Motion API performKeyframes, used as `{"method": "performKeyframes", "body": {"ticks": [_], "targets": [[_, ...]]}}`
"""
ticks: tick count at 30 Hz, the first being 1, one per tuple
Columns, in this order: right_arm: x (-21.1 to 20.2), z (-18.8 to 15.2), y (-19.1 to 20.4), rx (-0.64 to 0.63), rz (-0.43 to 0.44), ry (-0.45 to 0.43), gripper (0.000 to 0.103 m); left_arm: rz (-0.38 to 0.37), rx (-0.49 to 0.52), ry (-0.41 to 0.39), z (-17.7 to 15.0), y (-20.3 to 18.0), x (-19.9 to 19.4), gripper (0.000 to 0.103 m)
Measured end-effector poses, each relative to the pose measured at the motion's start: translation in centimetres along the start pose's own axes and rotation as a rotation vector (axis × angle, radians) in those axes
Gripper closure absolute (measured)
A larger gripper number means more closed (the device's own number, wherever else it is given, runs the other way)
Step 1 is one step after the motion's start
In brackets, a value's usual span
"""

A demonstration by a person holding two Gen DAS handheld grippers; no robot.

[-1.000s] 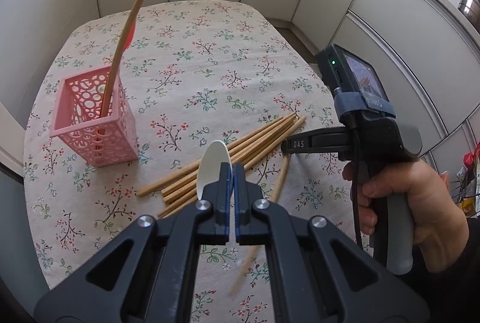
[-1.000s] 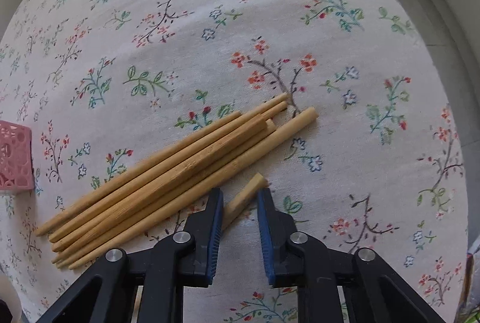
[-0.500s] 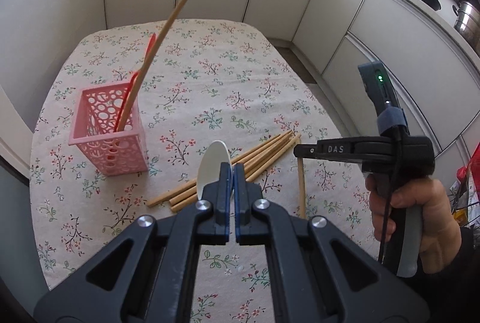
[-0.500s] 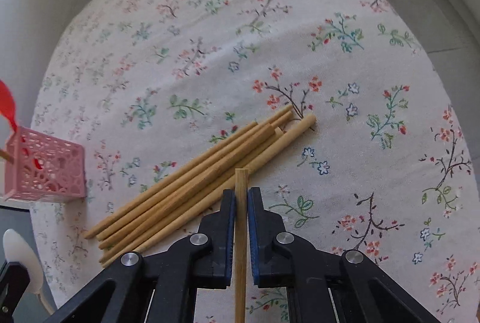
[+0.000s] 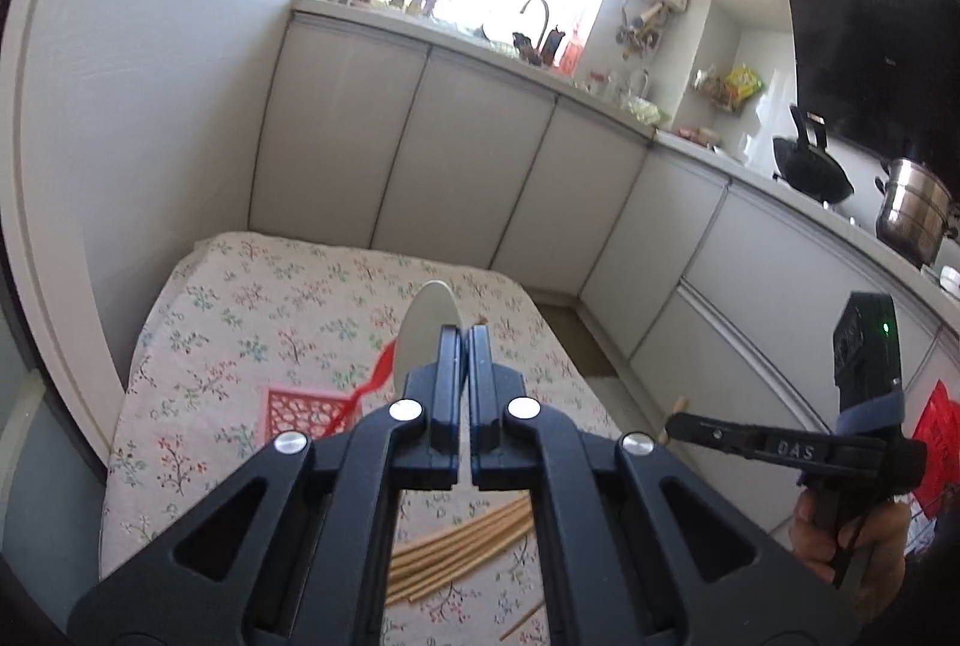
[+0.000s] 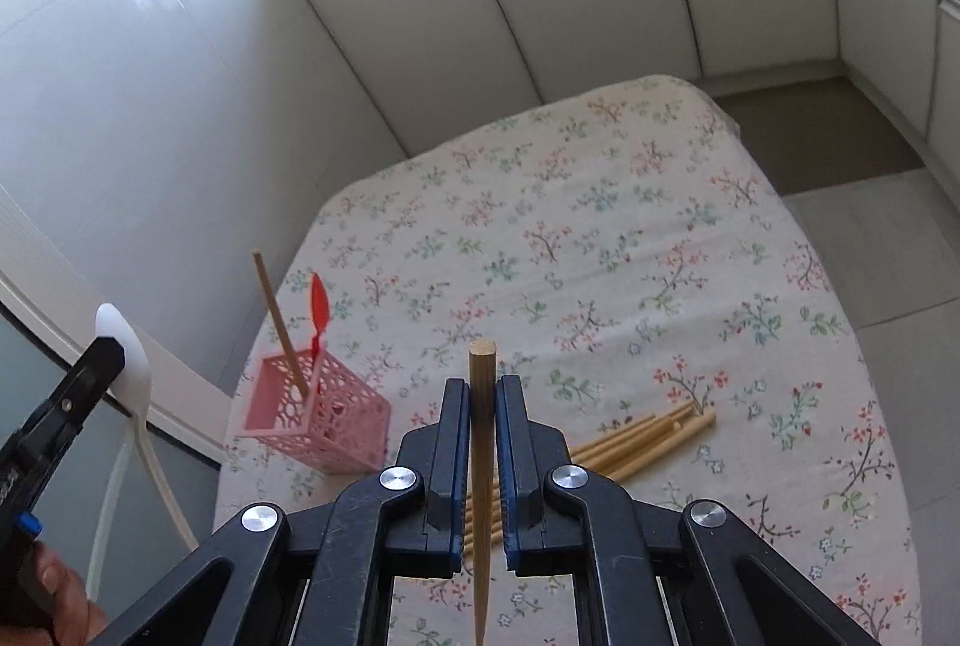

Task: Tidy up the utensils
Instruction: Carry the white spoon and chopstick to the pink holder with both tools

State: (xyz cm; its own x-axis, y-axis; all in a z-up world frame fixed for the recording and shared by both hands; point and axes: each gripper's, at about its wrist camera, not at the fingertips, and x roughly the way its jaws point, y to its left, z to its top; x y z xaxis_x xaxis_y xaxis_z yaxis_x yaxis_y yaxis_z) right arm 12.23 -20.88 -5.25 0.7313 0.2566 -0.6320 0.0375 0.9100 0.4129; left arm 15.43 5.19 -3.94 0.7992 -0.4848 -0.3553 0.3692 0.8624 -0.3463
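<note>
My left gripper [image 5: 461, 340] is shut on a white spoon [image 5: 427, 331], whose bowl sticks up past the fingertips; from the right wrist view the same spoon [image 6: 129, 352] shows at the left edge with its handle hanging down. My right gripper [image 6: 482, 394] is shut on a wooden chopstick [image 6: 482, 376] that stands between the pads. A pink perforated basket [image 6: 318, 421] sits on the floral tablecloth [image 6: 600, 256] with a red spoon [image 6: 319, 310] and one chopstick [image 6: 279, 319] leaning in it. Several loose chopsticks [image 6: 648, 436] lie right of the basket.
White cabinet fronts [image 5: 468, 166] ring the table on the far and right sides. A counter carries a black wok [image 5: 810, 172] and a steel pot [image 5: 912, 220]. A hand [image 5: 852, 538] grips the right tool. A strip of floor [image 6: 840, 136] runs right of the table.
Both grippers rose and tilted up, so the table sank lower in view. The right gripper closed on a chopstick lying on the cloth and lifted it. The left kept its spoon.
</note>
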Motion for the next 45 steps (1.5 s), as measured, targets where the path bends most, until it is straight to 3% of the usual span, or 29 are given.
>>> {"method": "performKeyframes", "body": {"ticks": [5, 8, 17, 26, 29, 34, 40, 45], "targets": [[-0.2, 0.2, 0.4, 0.008, 0.041, -0.003, 0.096, -0.016, -0.058, -0.144, 1.3, 2.1, 1.2, 0.101], [0.2, 0.3, 0.2, 0.017, 0.049, 0.003, 0.096, -0.019, -0.057, -0.187, 1.4, 2.7, 2.6, 0.101], [0.8, 0.9, -0.8, 0.036, 0.058, 0.009, 0.096, 0.051, 0.01, -0.16, 1.0, 4.1, 8.1, 0.101], [0.7, 0.9, -1.1, 0.046, 0.075, 0.012, 0.096, 0.076, 0.013, -0.055, -1.0, 6.3, 9.6, 0.101], [0.6, 0.9, -1.0, 0.044, 0.08, 0.007, 0.096, 0.044, -0.008, 0.003, -1.1, 6.3, 9.7, 0.093], [0.0, 1.1, -0.4, 0.035, 0.1, -0.017, 0.096, 0.059, -0.037, 0.091, -1.2, 5.6, 8.9, 0.068], [-1.8, 1.7, 1.2, 0.009, 0.136, -0.075, 0.096, 0.141, -0.054, 0.208, -0.9, 4.5, 6.7, 0.046], [-4.1, 2.6, 3.5, -0.038, 0.164, -0.171, 0.096, 0.273, -0.093, 0.358, -1.5, 4.4, 4.4, 0.029]]}}
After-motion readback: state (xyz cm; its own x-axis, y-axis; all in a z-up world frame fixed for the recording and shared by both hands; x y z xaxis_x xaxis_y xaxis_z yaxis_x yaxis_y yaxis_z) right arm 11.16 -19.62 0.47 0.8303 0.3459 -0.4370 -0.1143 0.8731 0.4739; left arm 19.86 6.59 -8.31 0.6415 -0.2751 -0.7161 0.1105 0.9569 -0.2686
